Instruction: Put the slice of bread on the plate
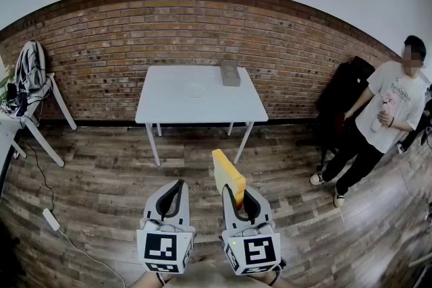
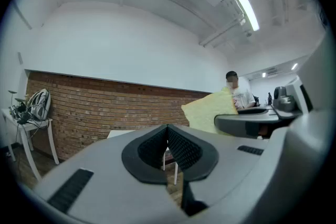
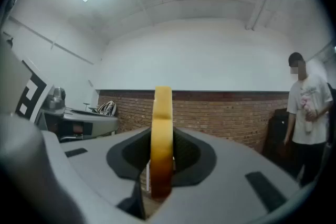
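- The slice of bread point(image 1: 227, 177) stands on edge, clamped in my right gripper point(image 1: 235, 197), its long side pointing ahead.
- The plate point(image 1: 194, 90) lies mid table point(image 1: 155, 111), well ahead, slightly left.
- My left gripper point(image 1: 173, 197) is closed, empty.

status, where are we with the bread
Left gripper shut, empty. Right gripper shut on bread slice. Plate bare on table ahead. Person off right, not in path.
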`<control>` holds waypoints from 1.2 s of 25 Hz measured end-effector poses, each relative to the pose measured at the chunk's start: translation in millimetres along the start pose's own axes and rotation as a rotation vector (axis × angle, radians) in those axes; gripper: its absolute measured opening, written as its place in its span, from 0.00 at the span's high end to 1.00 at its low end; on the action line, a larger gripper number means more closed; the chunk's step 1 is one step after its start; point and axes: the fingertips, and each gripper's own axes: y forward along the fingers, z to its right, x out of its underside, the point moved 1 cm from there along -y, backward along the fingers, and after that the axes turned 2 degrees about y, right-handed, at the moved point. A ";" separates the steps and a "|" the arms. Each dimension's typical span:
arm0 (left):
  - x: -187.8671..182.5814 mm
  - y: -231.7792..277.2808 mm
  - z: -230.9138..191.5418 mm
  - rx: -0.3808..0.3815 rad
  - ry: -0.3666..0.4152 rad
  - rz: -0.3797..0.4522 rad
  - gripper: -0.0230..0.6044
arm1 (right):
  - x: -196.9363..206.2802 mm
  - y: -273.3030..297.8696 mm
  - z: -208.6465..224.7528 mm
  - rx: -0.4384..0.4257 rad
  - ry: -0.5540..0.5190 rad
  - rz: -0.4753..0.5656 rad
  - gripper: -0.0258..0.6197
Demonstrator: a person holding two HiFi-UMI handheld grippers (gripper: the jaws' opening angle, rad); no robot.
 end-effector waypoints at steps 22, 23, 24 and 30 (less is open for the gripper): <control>10.6 12.1 -29.2 0.060 -0.019 -0.012 0.95 | 12.3 23.5 -13.9 0.057 0.044 -0.029 0.82; 11.2 13.6 -32.0 0.062 -0.017 -0.013 0.95 | 13.1 25.8 -14.5 0.061 0.045 -0.029 0.82; 11.9 15.1 -34.5 0.063 -0.016 -0.014 0.95 | 13.9 28.0 -14.9 0.065 0.046 -0.031 0.82; 17.7 20.9 -49.5 0.068 -0.023 -0.023 0.95 | 17.7 36.9 -16.6 0.096 0.049 -0.037 0.82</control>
